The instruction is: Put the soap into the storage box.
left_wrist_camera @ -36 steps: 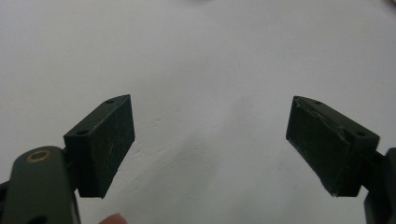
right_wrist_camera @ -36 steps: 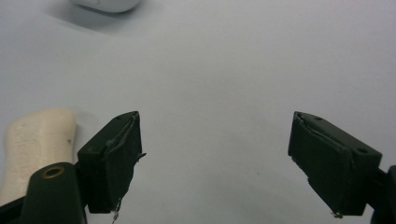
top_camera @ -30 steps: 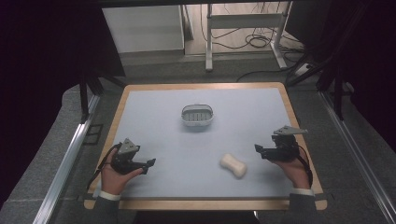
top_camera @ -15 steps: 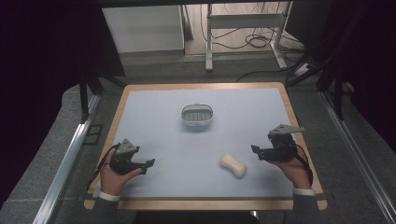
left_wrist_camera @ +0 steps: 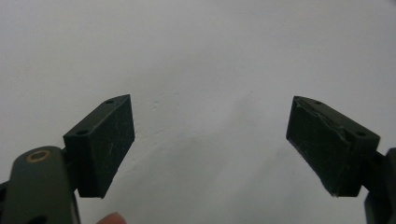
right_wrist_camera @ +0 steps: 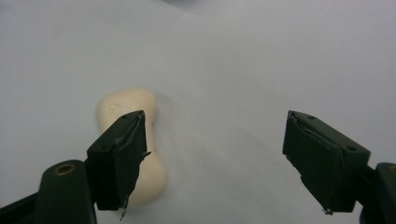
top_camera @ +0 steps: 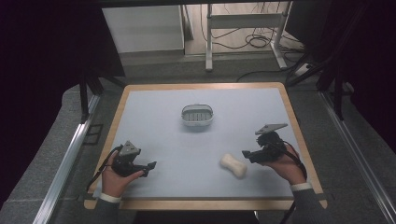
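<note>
Scanning the table [top_camera: 154, 107] left to right, we note the left gripper [top_camera: 150, 166] spread wide over bare surface, a grey slotted dish [top_camera: 197, 115] at centre rear, and a cream bone-shaped soap [top_camera: 233, 165] lying near front. Just right of the soap, the right gripper [top_camera: 246, 155] stands wide open, holding nothing, one jaw overlapping the soap in its own view.

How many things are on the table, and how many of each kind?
Soap: 1
Soap dish: 1
Tools, one in each hand, left and right: 2
Total: 4
</note>
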